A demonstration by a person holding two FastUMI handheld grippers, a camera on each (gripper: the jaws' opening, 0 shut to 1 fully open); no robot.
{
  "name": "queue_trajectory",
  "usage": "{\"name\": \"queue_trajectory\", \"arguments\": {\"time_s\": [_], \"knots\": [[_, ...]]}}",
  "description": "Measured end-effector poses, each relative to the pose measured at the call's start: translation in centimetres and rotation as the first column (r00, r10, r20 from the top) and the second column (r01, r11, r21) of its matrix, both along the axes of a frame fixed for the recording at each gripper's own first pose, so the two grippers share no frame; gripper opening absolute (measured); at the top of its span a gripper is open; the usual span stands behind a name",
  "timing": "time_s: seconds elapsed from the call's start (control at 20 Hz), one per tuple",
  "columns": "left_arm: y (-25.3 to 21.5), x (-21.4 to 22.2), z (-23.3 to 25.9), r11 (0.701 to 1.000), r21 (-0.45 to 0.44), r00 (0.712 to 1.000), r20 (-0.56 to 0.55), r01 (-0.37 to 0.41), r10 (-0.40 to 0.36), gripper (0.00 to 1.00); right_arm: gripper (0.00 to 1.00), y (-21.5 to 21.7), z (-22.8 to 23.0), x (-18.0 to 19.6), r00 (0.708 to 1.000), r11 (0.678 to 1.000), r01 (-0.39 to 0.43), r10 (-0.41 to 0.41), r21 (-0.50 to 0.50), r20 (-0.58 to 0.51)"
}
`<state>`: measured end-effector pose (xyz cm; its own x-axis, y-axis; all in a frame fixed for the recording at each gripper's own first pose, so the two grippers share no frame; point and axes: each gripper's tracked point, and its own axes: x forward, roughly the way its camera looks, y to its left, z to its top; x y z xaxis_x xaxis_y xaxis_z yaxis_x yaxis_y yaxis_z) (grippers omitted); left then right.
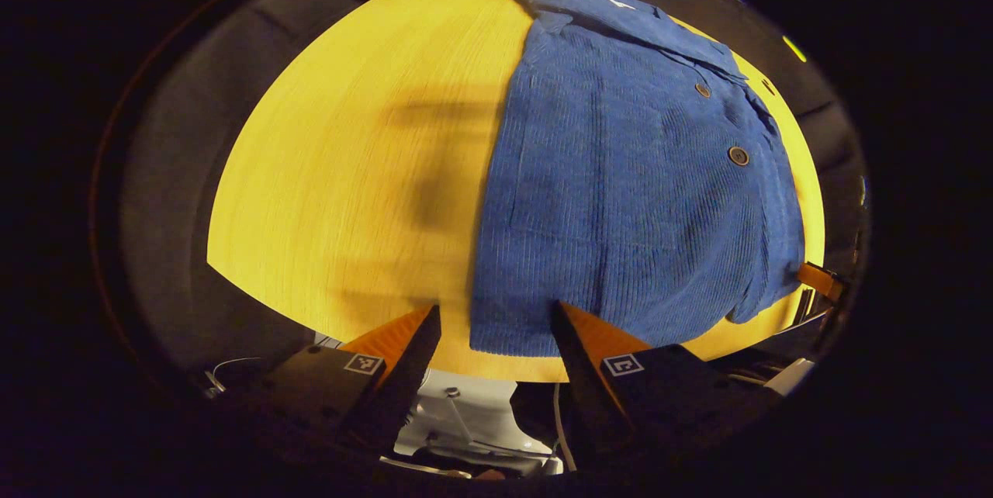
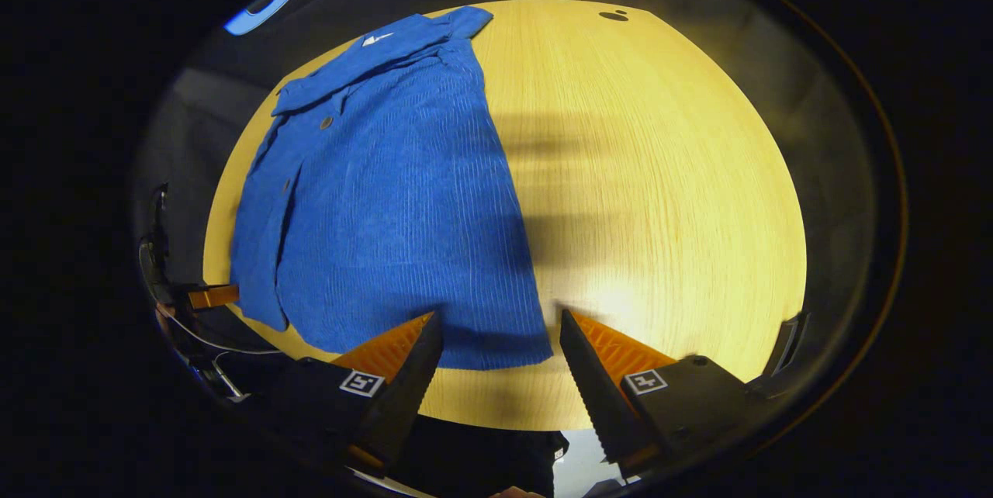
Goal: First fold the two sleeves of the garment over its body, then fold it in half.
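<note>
Two grippers are in my hands, and both hover above the near edge of the round, pale wooden table (image 2: pixel 659 172). The blue corduroy button-front shirt (image 1: pixel 621 195) lies flat on that table, collar at the far side and hem toward me.

Left gripper (image 1: pixel 495 319): the jaws are spread wide and hold nothing. In the left gripper view the hem of the shirt lies between the two fingers, lower than them; the right-hand fingertip overlaps the hem edge in the picture, though I cannot tell whether it touches the cloth. Bare wood takes up the left half of this view, crossed by blurred shadows.

Right gripper (image 2: pixel 500 323): the jaws are likewise parted, with nothing between them. In the right gripper view the near right corner of the hem sits between the fingers (the left-hand fingertip overlaps the cloth in the picture). Bare tabletop extends to the right.

Shirt condition: the body appears as a narrow, roughly rectangular panel with both long edges straight. No sleeve extends sideways beyond the body. A strip of cloth lies folded along the button side, and its loose end hangs past the near table edge. Two round buttons (image 1: pixel 738 156) are exposed near that strip. A small white label (image 2: pixel 377 39) shows inside the collar.
</note>
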<state>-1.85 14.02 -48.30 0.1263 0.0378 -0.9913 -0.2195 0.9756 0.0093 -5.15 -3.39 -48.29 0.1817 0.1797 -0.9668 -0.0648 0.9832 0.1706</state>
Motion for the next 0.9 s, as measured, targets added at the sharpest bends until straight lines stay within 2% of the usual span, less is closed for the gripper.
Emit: {"name": "queue_trajectory", "arguments": {"time_s": [0.1, 0.2, 0.25, 0.35, 0.4, 0.45, 0.5, 0.55, 0.6, 0.7, 0.75, 0.9], "knots": [[-0.2, 0.0, 0.0, 1.000, 0.000, 1.000, -0.001, 0.004, -0.004, 0.86, 0.96, 0.0, -0.5, -0.3, 1.000, 0.999, -0.010, 0.009, -0.032, -0.006], [-0.3, 0.0, 0.1, 1.000, 0.005, 1.000, 0.010, 0.008, -0.008, 0.85, 0.92, 0.0, -0.4, -0.4, 1.000, 0.998, -0.016, 0.016, -0.060, -0.006], [-0.2, -0.1, 0.0, 1.000, 0.009, 1.000, 0.020, 0.007, -0.008, 0.86, 0.97, 0.0, -0.6, -0.4, 0.999, 0.996, -0.032, 0.032, -0.087, -0.001], [-0.2, 0.0, 0.0, 1.000, 0.010, 0.999, 0.032, 0.019, -0.019, 0.85, 0.98, 0.5, -0.6, -0.7, 0.999, 0.994, -0.049, 0.047, -0.096, -0.019], [-0.3, 0.1, -0.1, 1.000, 0.009, 0.999, 0.030, 0.029, -0.029, 0.84, 0.87, 0.8, -0.6, -1.0, 0.999, 0.995, -0.039, 0.036, -0.093, -0.035], [-0.5, 0.2, -0.1, 1.000, 0.001, 0.998, 0.047, 0.030, -0.030, 0.77, 0.77, 1.3, -0.1, -0.8, 0.999, 0.997, -0.026, 0.024, -0.074, -0.030], [-1.0, 0.5, 0.1, 1.000, -0.011, 0.998, 0.061, 0.026, -0.026, 0.55, 0.44, 2.4, -0.5, -0.6, 0.999, 0.999, 0.020, -0.021, -0.025, -0.032], [-1.4, 0.8, 0.1, 0.999, -0.032, 0.997, 0.078, 0.026, -0.023, 0.33, 0.12, 2.7, -0.6, -0.3, 0.999, 0.999, 0.037, -0.038, -0.018, -0.025], [-1.4, 0.8, -0.1, 0.999, -0.040, 0.997, 0.072, 0.018, -0.015, 0.11, 0.12, 2.7, -0.7, -0.5, 1.000, 1.000, 0.017, -0.017, -0.020, -0.025], [-1.5, 1.0, -0.1, 0.996, -0.090, 0.998, 0.069, -0.007, 0.014, 0.00, 0.05, 2.8, -0.5, -0.7, 0.999, 1.000, 0.017, -0.018, -0.011, -0.035], [-1.6, 0.9, 0.3, 0.993, -0.118, 0.998, 0.062, -0.011, 0.019, 0.00, 0.02, 2.8, -0.3, -0.9, 0.999, 1.000, 0.019, -0.020, -0.008, -0.051], [-1.5, 2.5, 3.2, 0.986, -0.167, 0.992, 0.127, 0.011, 0.011, 0.00, 0.02, 3.2, 2.2, 0.7, 0.997, 0.996, 0.081, -0.080, 0.024, -0.021]]}}
